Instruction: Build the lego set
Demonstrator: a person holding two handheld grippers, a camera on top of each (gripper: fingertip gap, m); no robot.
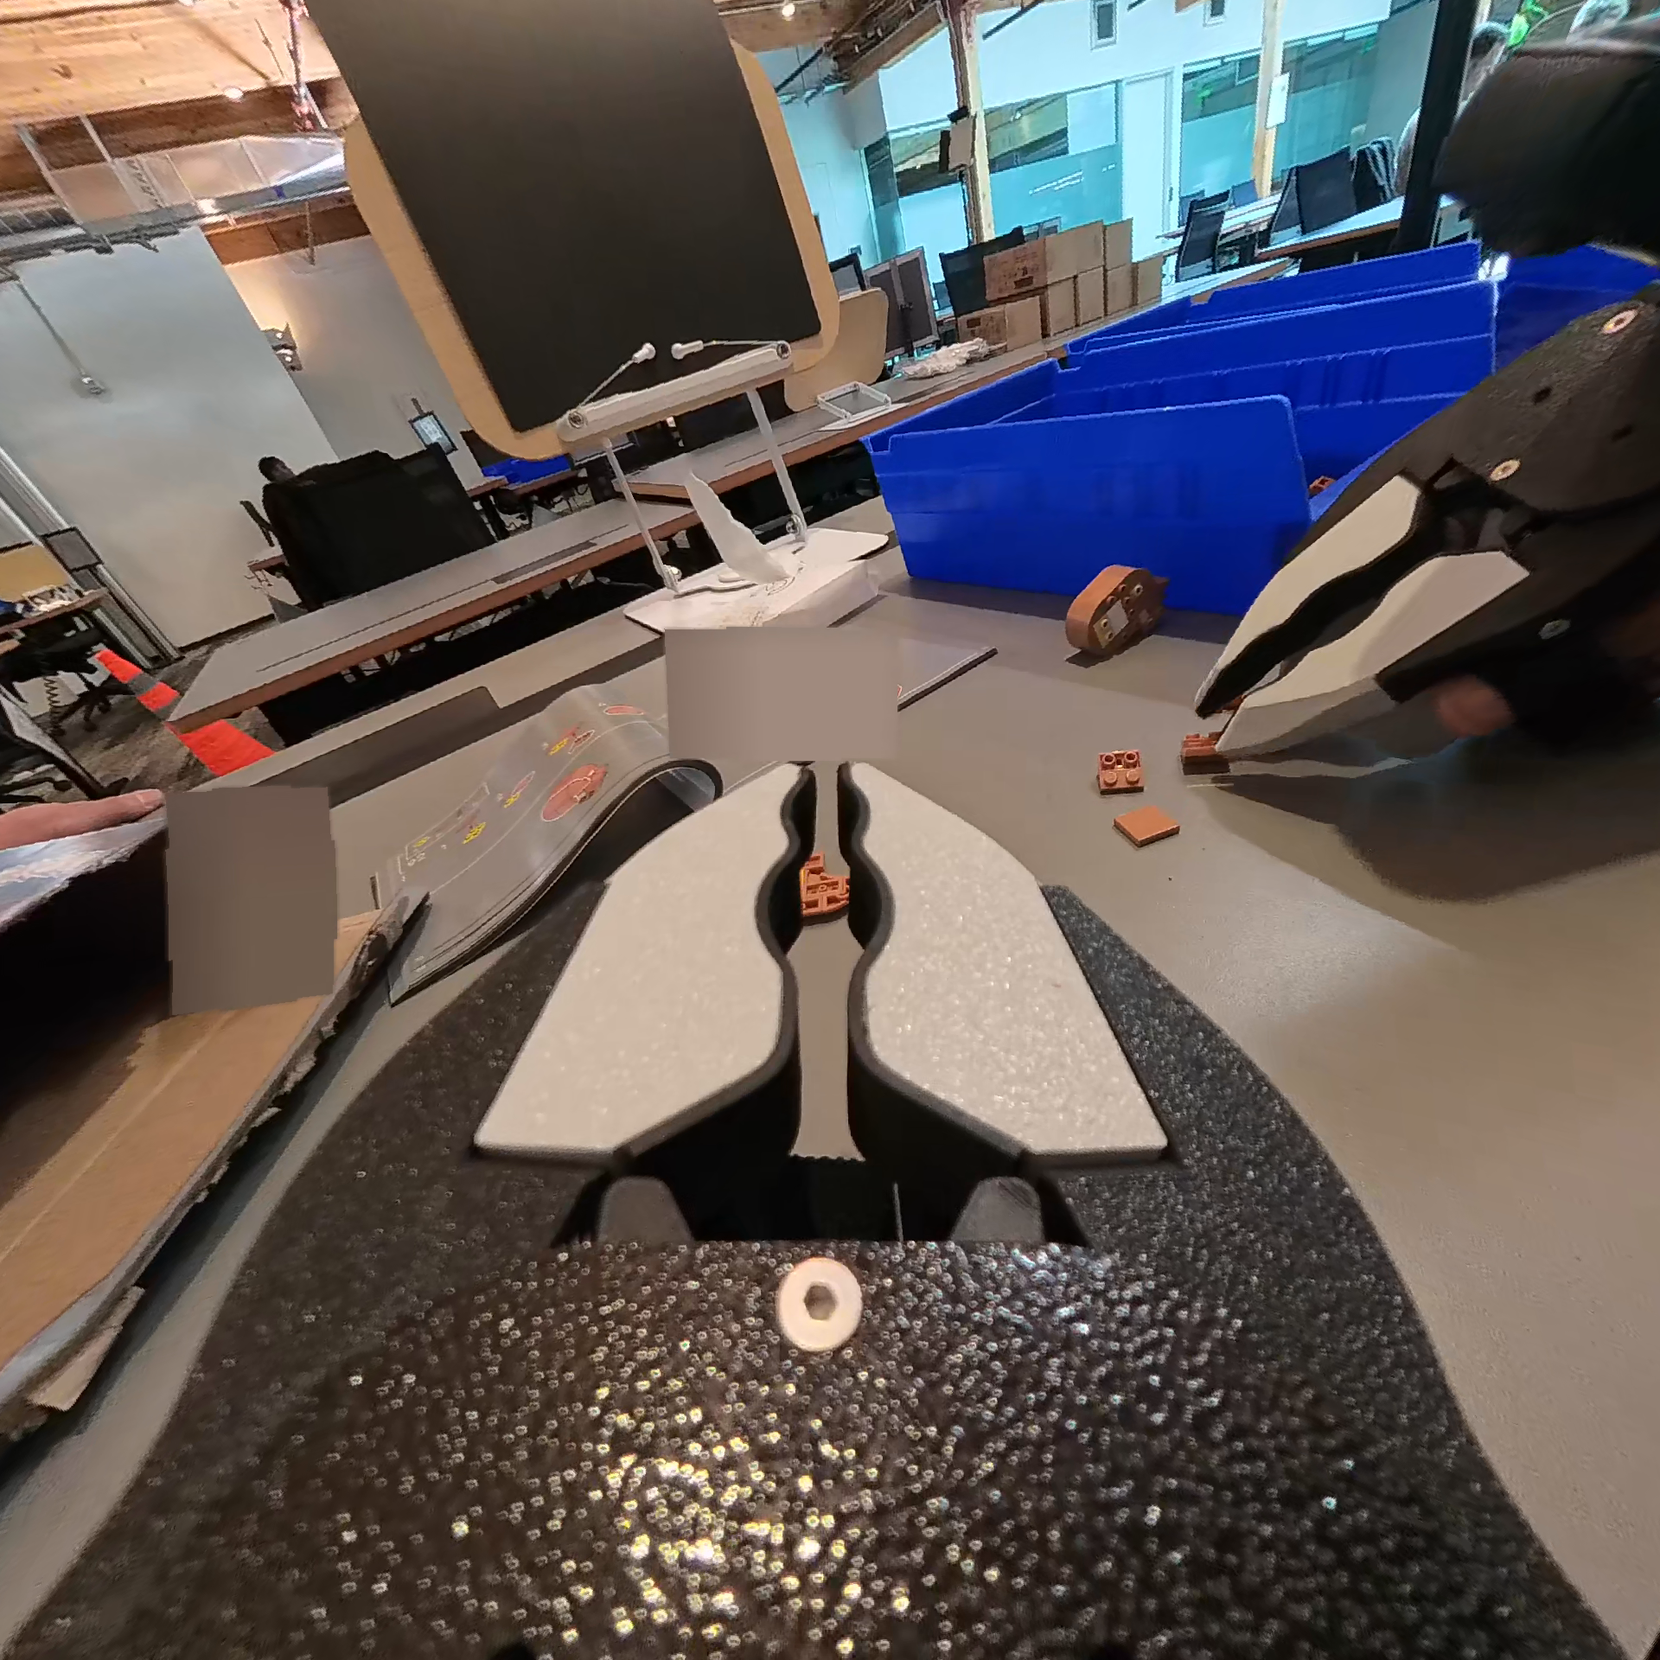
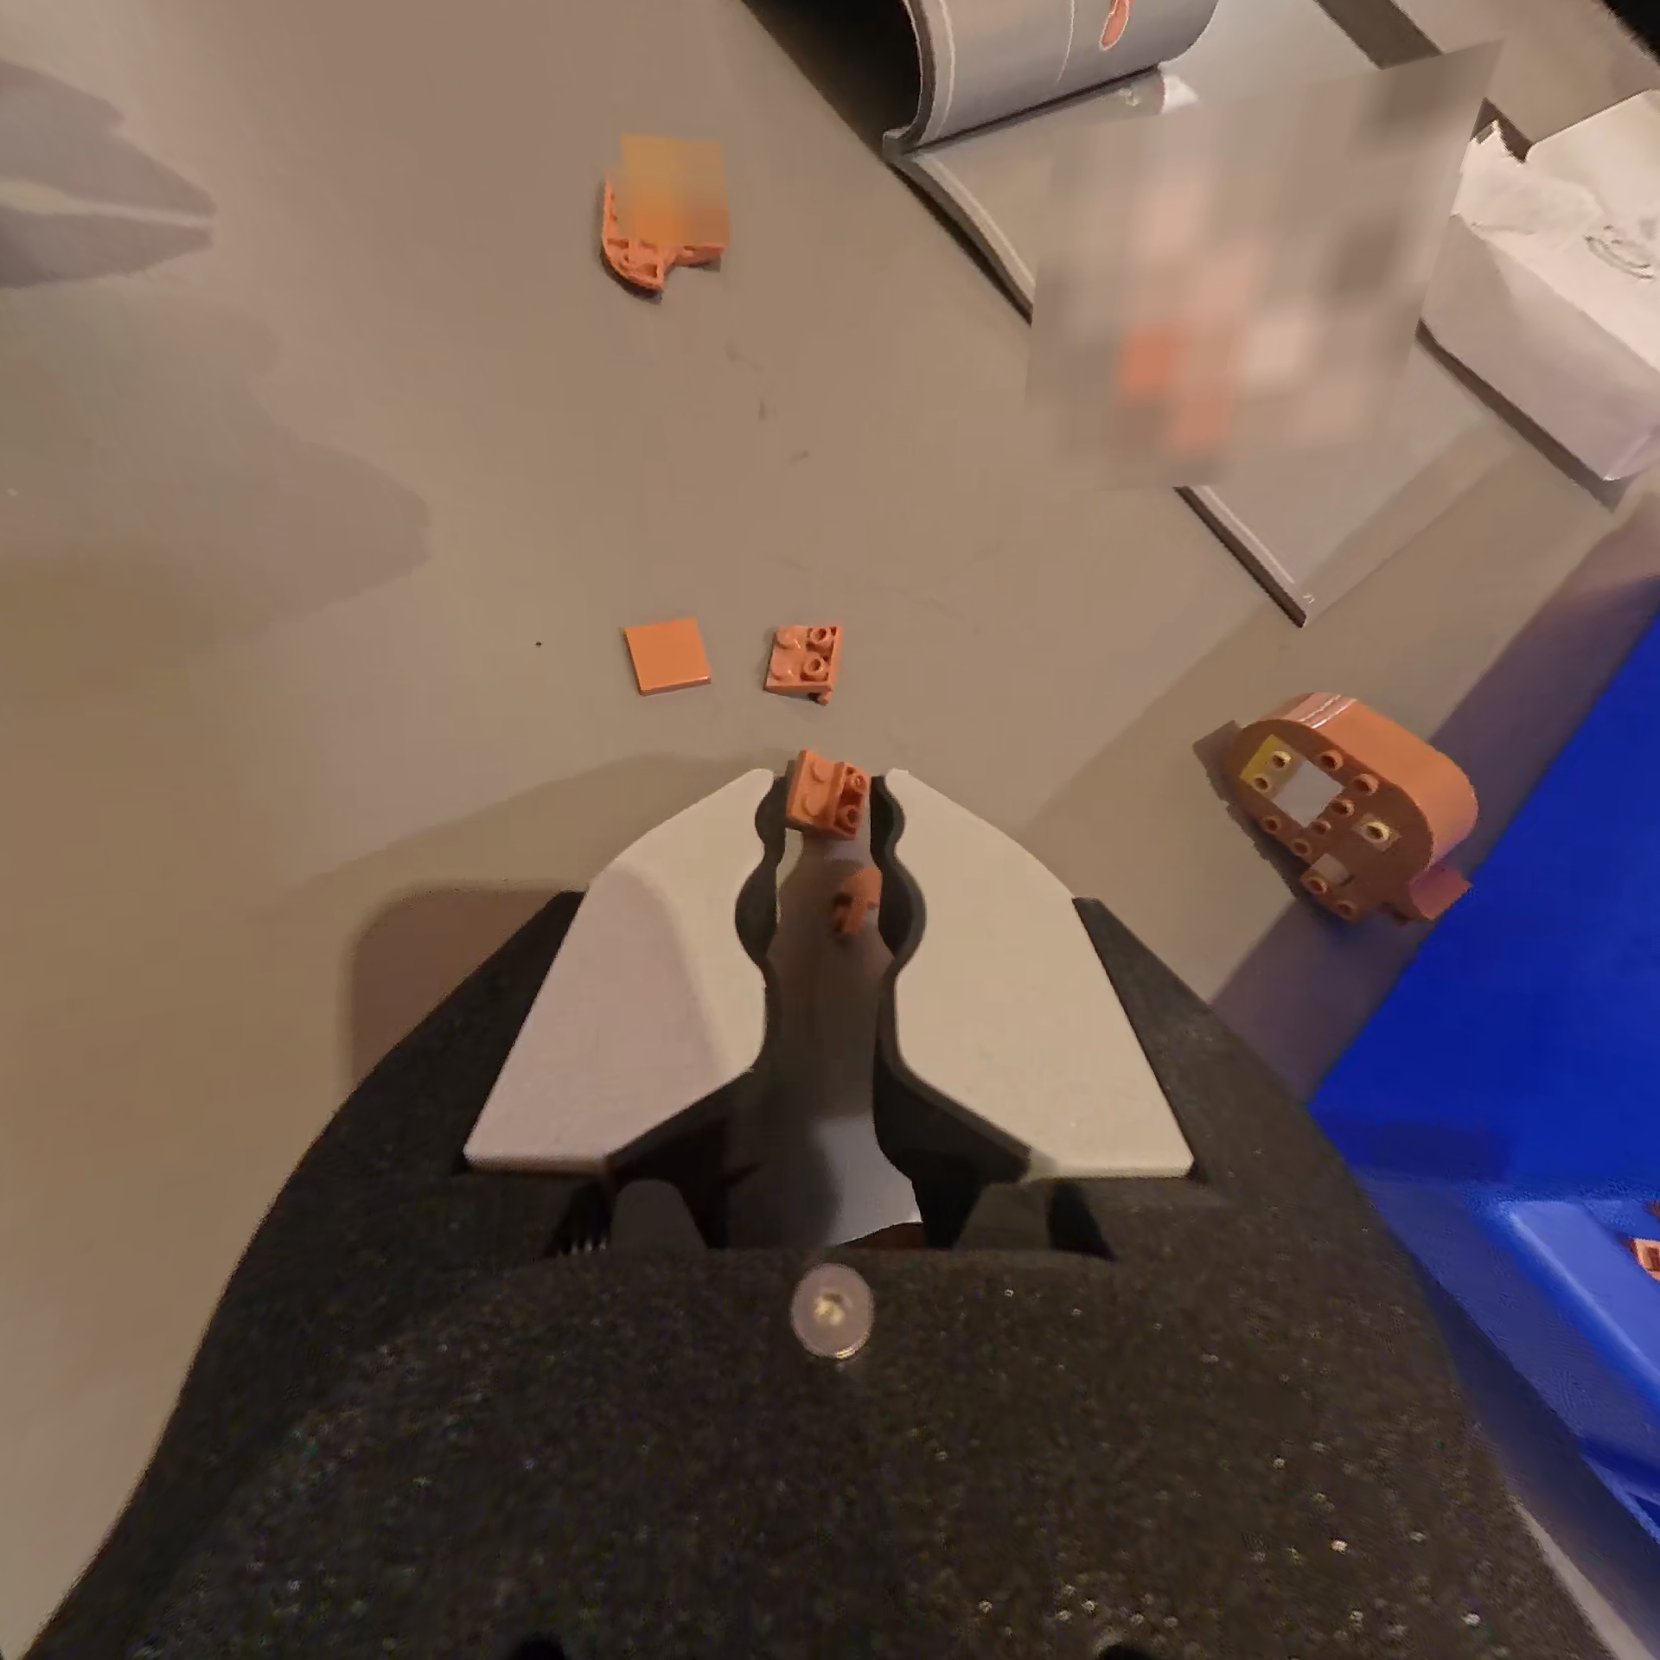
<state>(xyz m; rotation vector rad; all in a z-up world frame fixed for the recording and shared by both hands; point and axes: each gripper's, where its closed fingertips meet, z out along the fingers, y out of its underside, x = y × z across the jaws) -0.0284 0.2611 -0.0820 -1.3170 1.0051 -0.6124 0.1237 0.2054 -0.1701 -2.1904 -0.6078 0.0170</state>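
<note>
**Right tongs.** Our right tongs (image 2: 828, 781) are clenched on a small orange studded brick (image 2: 825, 802), one fingertip on each side. The brick sits tilted between the tips, at their very ends. The left wrist view shows it low, at or just above the tabletop (image 2: 359, 539); we cannot tell which.

**Left tongs.** Our left tongs (image 1: 826, 777) are drawn nearly together, with only a narrow slit between the tips, and grasp nothing. A curved orange piece (image 1: 822, 889) shows through the slit and lies on the tabletop beyond.

**Surroundings.** Just ahead of the gripped brick lie a flat square tile (image 2: 666, 656) and a second studded plate (image 2: 804, 663), side by side but apart. A rounded brown assembly (image 2: 1347, 808) rests against the blue bin (image 2: 1527, 1078). An open booklet (image 2: 988, 117) lies farther off.

**Handling note.** In our judgement the hold is shallow and skewed. We would keep the pressure steady and avoid twisting, because a tilted brick can pivot out of the tips. We would also keep clear of the two loose pieces ahead.
</note>
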